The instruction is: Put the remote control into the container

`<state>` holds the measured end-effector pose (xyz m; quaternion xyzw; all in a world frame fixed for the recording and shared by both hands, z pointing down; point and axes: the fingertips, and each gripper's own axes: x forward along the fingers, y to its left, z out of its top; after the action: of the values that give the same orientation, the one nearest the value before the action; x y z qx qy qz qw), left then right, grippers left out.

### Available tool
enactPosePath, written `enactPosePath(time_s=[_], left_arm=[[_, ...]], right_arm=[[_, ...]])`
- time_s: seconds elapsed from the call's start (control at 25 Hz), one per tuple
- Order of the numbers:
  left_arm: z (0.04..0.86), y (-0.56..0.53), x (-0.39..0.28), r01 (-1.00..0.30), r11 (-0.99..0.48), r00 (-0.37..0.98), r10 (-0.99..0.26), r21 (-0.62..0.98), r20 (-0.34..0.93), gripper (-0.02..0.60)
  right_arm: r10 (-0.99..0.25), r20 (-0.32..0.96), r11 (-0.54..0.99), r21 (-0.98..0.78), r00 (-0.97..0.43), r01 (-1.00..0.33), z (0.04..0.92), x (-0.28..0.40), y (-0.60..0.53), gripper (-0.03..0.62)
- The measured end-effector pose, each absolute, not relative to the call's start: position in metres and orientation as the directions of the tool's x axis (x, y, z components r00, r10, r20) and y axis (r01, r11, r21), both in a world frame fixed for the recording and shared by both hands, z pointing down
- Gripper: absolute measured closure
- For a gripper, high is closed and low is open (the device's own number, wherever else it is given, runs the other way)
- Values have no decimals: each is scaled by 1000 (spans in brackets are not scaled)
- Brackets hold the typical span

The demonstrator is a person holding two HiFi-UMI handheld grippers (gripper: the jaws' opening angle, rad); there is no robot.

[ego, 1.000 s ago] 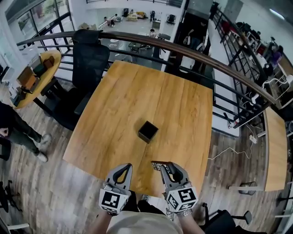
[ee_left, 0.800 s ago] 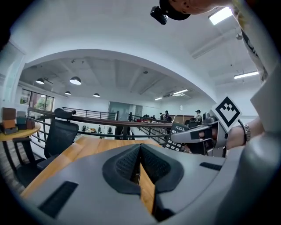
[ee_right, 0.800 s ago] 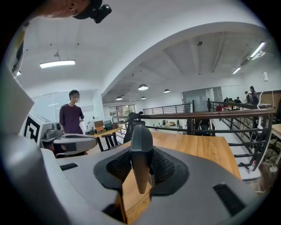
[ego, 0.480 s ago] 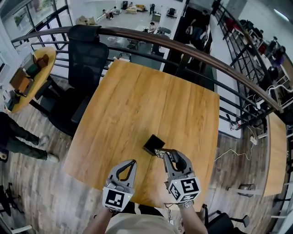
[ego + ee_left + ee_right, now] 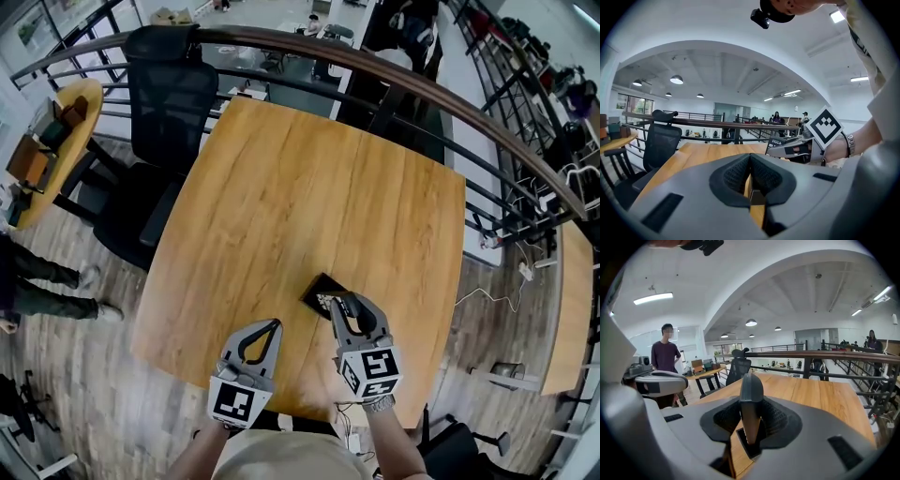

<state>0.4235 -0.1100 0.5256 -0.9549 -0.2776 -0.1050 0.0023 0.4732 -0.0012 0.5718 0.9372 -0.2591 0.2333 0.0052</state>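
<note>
The black open-top container (image 5: 317,286) stands on the wooden table (image 5: 309,178), near its front edge. My right gripper (image 5: 340,302) is shut on the dark remote control (image 5: 330,300), whose front end reaches over the container's near side. The right gripper view shows the remote (image 5: 751,394) edge-on, clamped upright between the jaws of that gripper (image 5: 751,420). My left gripper (image 5: 273,324) hovers left of the container, shut and holding nothing. Its jaws meet in the left gripper view (image 5: 750,174), which also shows the right gripper (image 5: 806,149) holding the remote (image 5: 780,140).
A black office chair (image 5: 164,94) stands at the table's far left corner. A curved railing (image 5: 394,80) runs behind the table. A small round table (image 5: 52,141) with boxes and a standing person (image 5: 665,357) are off to the left.
Both grippers have moved forward over the table. The right one carried the remote from the table's front edge up to the container.
</note>
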Motion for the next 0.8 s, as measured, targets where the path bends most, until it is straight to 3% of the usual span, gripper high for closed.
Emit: enactPosePath(time_s=[0.24,0.72,0.76,0.8], left_arm=[[539,-105,427,544,-834,805,550,95,224,572],[531,-84,408,551,-829,802,557,94,215,572],[529,-82,406,551,-829,803,557,91,211,572],[526,-79,402,551,-830,805,557,89,206,571]], right_arm=[[-480,489,-867,-136,729,-479,600,471,-2,473],[-455,421,-883,-101,785,-458,571,455,18,473],[-457,412,-883,-103,788,-458,567,450,21,482],[-459,404,-882,-106,791,-458,562,445,24,534]])
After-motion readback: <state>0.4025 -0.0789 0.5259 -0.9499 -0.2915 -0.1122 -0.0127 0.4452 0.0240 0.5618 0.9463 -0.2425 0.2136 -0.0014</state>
